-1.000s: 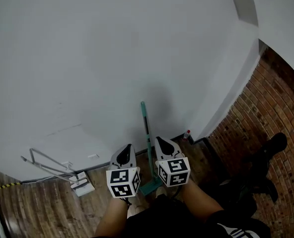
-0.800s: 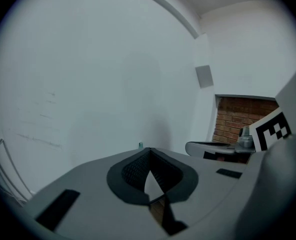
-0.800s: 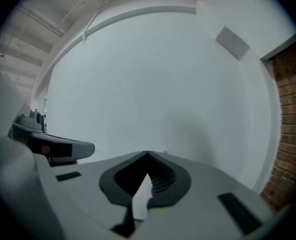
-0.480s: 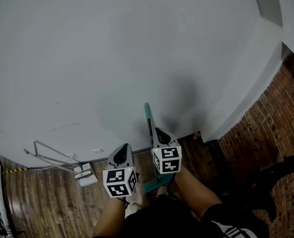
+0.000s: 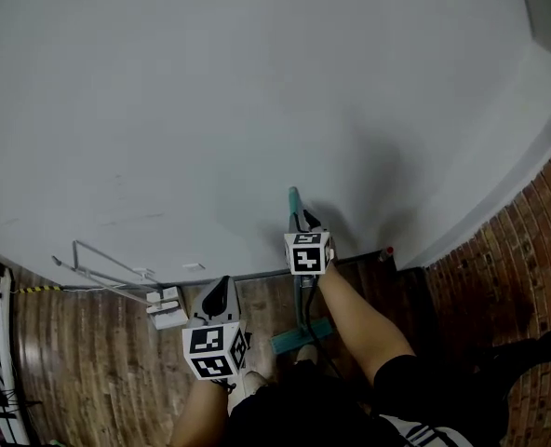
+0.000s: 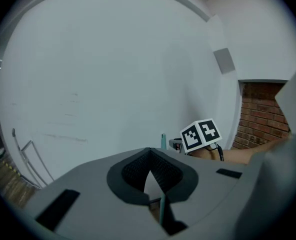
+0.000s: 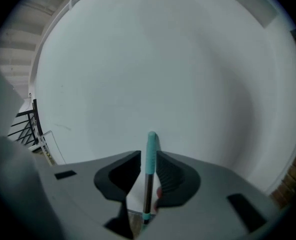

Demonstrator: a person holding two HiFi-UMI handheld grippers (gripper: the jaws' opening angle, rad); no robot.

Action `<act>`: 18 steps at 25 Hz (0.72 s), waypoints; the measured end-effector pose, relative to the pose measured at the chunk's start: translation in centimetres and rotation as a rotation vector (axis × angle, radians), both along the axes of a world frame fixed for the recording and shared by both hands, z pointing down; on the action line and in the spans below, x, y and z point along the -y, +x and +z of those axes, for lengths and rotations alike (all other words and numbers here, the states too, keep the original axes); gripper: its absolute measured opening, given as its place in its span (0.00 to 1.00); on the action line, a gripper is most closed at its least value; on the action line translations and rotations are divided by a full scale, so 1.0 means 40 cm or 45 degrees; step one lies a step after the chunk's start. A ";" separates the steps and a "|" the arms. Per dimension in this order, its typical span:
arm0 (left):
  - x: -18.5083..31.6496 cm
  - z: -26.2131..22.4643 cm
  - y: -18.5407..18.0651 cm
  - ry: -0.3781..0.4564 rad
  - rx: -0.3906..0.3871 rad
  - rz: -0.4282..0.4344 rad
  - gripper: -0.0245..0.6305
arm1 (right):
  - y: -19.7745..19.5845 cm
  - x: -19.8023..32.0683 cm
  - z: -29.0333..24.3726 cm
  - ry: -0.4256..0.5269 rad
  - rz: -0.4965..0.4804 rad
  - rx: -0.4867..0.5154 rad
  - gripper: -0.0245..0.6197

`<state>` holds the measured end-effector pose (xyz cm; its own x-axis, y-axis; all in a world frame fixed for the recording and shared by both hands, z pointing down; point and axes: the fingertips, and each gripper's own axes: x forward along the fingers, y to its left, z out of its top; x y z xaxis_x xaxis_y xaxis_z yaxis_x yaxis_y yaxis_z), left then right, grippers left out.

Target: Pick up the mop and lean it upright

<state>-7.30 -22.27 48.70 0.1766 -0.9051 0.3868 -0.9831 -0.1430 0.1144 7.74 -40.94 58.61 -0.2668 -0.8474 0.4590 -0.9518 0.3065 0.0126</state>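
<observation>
The mop (image 5: 294, 203) stands nearly upright, its teal handle leaning on the white wall (image 5: 210, 101) and its head on the wooden floor (image 5: 99, 371) at the wall's foot, so the lean looks as good as done. The right gripper (image 7: 149, 159), close to the wall, has its jaws spread either side of the handle's top; they have just been opening, and the pads do not press it. The left gripper (image 6: 148, 156) hangs back from the wall, jaws pressed together, empty. What is left, I judge, is to draw the right gripper clear without tipping the mop
</observation>
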 end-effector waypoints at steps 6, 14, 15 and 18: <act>-0.020 0.028 -0.035 -0.038 0.050 -0.066 0.03 | -0.039 0.059 0.049 -0.045 -0.051 0.006 0.27; -0.028 0.041 -0.073 -0.067 0.085 -0.118 0.03 | -0.041 0.129 0.106 -0.105 0.032 -0.091 0.30; -0.029 0.040 -0.073 -0.066 0.086 -0.118 0.03 | -0.040 0.138 0.109 -0.106 0.043 -0.104 0.29; -0.029 0.040 -0.078 -0.064 0.091 -0.115 0.03 | -0.035 0.155 0.109 -0.107 0.075 -0.121 0.21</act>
